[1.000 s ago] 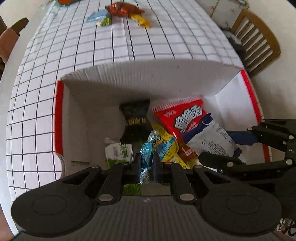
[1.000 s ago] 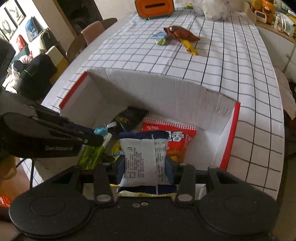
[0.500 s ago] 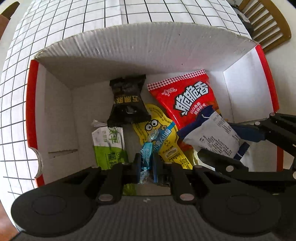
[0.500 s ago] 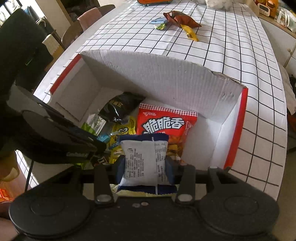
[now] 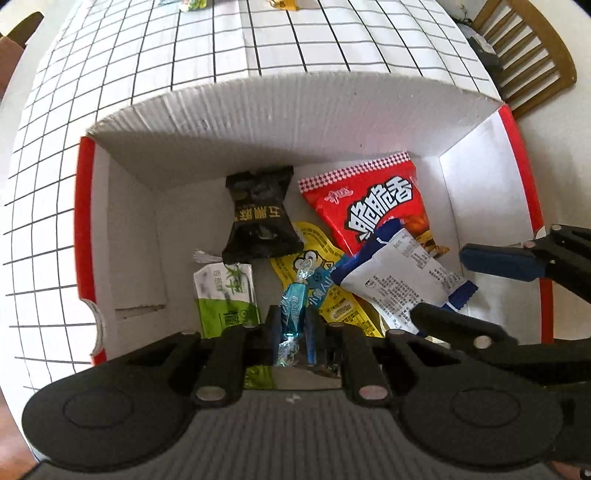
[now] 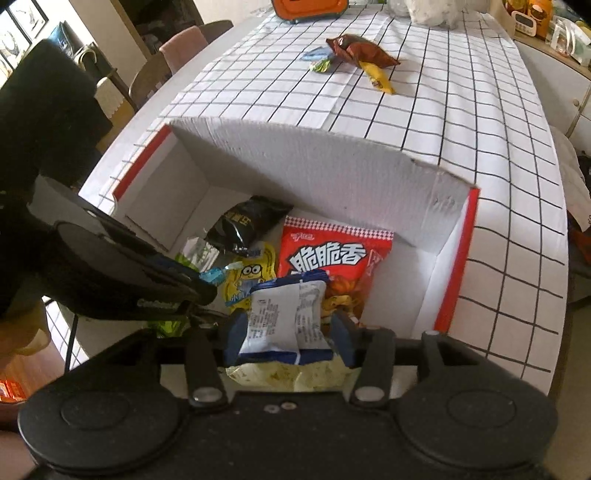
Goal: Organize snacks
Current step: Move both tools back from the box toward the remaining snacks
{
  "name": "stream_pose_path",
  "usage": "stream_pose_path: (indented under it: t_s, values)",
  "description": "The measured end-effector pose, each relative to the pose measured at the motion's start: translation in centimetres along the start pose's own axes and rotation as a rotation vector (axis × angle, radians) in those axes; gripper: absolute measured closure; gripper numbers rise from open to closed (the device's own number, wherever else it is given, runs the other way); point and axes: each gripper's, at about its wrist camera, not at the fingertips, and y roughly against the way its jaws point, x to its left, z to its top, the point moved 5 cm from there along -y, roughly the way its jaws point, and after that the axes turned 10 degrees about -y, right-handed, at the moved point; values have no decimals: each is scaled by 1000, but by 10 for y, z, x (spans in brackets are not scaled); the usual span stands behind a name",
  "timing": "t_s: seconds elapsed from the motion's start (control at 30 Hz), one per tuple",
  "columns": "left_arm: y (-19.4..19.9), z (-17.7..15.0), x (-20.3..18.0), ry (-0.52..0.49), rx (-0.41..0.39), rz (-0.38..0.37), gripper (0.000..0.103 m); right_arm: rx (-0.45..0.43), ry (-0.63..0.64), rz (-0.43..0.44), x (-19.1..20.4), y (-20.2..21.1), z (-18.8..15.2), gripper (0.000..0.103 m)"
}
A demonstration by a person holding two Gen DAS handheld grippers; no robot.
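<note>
A white cardboard box with red edges (image 5: 133, 206) (image 6: 325, 162) stands on the checked tablecloth. It holds a red snack bag (image 5: 369, 203) (image 6: 332, 247), a black packet (image 5: 258, 218) (image 6: 243, 221), a yellow minion packet (image 5: 332, 295) (image 6: 251, 273) and a green packet (image 5: 225, 295). My left gripper (image 5: 291, 321) is shut on a blue wrapped candy (image 5: 293, 310) over the box. My right gripper (image 6: 286, 328) has spread jaws around a white and blue packet (image 6: 284, 314) (image 5: 402, 280), which rests in the box.
Loose snacks lie far up the table: a brown bag (image 6: 358, 51), a yellow packet (image 6: 378, 77) and small wrappers (image 6: 317, 61). An orange object (image 6: 306, 5) stands at the far end. Chairs stand on the left (image 6: 184, 48) and on the right (image 5: 532, 59).
My right gripper's jaws have spread apart and the white and blue packet has sunk onto the snacks in the box. Both grippers have pulled back slightly; the left still holds the candy.
</note>
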Motion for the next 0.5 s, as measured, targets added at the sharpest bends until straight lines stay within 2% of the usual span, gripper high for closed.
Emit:
stream_pose_path:
  t_s: [0.23,0.5]
  values:
    - [10,3,4,10,-19,-20,88,-44,-17,23,-2,19,6,44]
    - [29,5,4,8,-67,-26,82,-82,-10,51,0,35,13,40]
